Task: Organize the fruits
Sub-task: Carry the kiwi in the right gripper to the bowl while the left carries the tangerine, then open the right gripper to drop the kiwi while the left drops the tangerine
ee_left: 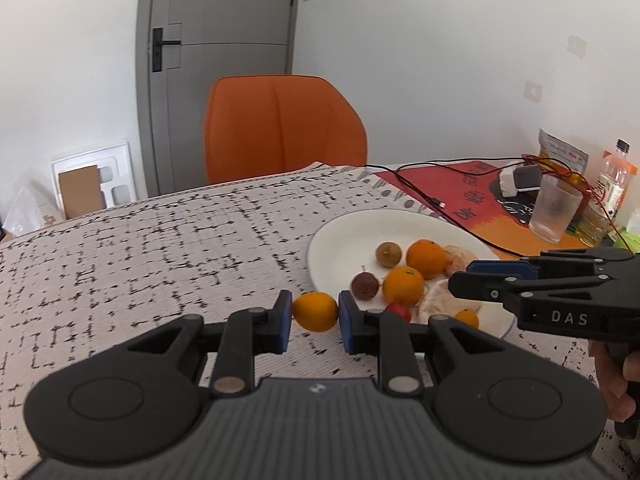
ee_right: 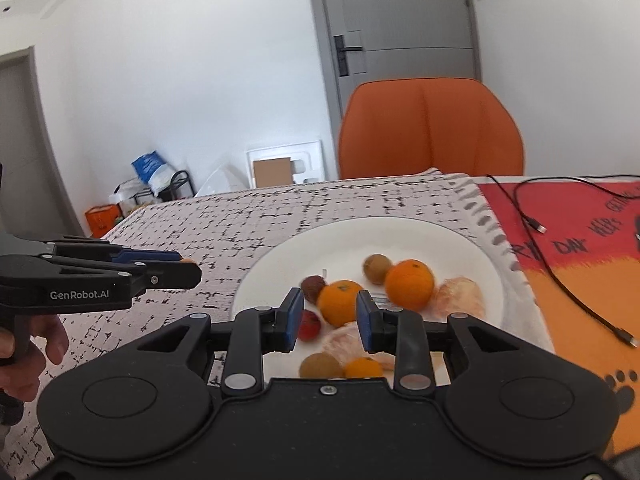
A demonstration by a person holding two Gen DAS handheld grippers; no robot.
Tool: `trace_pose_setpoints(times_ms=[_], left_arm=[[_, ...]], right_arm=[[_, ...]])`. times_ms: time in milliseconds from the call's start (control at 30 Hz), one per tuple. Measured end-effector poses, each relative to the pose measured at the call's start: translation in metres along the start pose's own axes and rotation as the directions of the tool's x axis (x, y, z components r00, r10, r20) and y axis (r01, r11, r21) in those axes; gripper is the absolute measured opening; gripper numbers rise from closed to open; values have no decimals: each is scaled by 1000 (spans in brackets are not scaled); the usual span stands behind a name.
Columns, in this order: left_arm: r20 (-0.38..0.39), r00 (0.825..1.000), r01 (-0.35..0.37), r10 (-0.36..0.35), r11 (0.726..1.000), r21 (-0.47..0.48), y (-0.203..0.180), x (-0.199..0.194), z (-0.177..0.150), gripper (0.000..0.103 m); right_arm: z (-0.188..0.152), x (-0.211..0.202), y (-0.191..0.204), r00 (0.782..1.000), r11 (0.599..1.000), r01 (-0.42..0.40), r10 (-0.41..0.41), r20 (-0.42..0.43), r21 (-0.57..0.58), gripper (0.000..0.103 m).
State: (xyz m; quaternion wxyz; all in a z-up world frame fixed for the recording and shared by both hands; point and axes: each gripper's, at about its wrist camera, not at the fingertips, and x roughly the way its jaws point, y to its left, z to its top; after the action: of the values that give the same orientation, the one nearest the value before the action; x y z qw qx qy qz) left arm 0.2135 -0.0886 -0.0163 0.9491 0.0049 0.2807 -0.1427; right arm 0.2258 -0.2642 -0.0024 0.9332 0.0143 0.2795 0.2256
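While left gripper (ee_left: 315, 316) pinches a small orange (ee_left: 315, 312) beside the white plate (ee_left: 340, 236), right gripper (ee_right: 327, 316) hangs spread above plated fruit

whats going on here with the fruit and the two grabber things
A person is sorting fruit with a handheld gripper in each hand. The left gripper is shut on a small orange, held off the near-left rim of the white plate. The right gripper is open, hovering over the plate with its fingers either side of another orange without gripping it. More oranges, small brown fruits, a red one and peeled segments sit on the plate.
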Motion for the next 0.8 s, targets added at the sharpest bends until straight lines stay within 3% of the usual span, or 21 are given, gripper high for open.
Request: trace_pose_setpoints(times_ms=[467,633,800], left_arm=[[-11,999,50,-50,998,42,-28,14,8,24],[-21,999,43,-42,998,38,-29,14,9,29],[-23,999,27,-26,999,34,-25,7,6,36]], right_arm=[[-11,-22,-29,998,997,50,-52,19,63,31],[-14,-25,-33,998,996,54,-56,21,70,40],[-15,-27,-34,998,995,52,-53,21,80,40]])
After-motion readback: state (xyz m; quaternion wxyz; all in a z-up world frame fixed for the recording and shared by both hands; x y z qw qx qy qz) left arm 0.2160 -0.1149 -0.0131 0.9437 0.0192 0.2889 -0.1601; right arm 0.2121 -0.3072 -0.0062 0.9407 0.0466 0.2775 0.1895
